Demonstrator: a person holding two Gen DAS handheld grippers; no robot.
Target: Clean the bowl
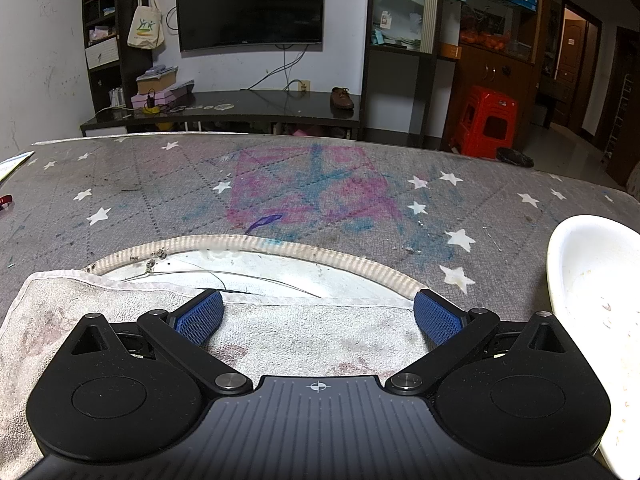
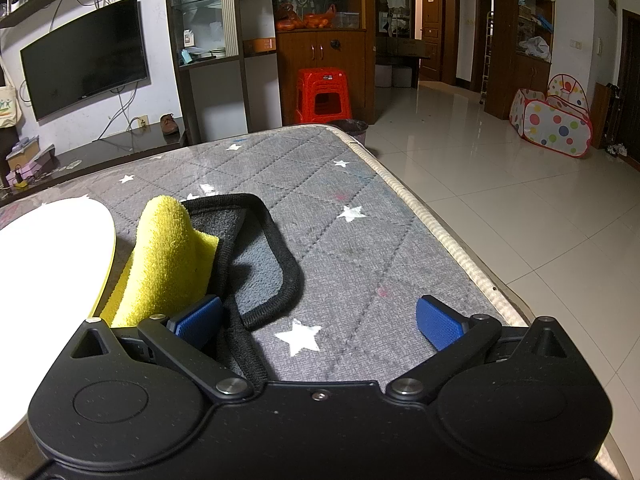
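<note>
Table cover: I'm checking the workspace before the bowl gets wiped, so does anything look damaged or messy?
Yes. The grey star-print table cover is scribbled with pink and blue marks in the middle, and its near edge is cut away, exposing a cracked white surface. The white bowl has food residue inside.

Ahead of me a grey quilted star-print cover (image 1: 120, 184) carries pink and blue scribbles (image 1: 320, 188). Beyond it hangs a black curved television (image 1: 250, 4), with a brown shoe (image 1: 341, 98) on the dark low stand (image 1: 240, 110) and a red plastic stool (image 1: 486, 120) nearby.
</note>
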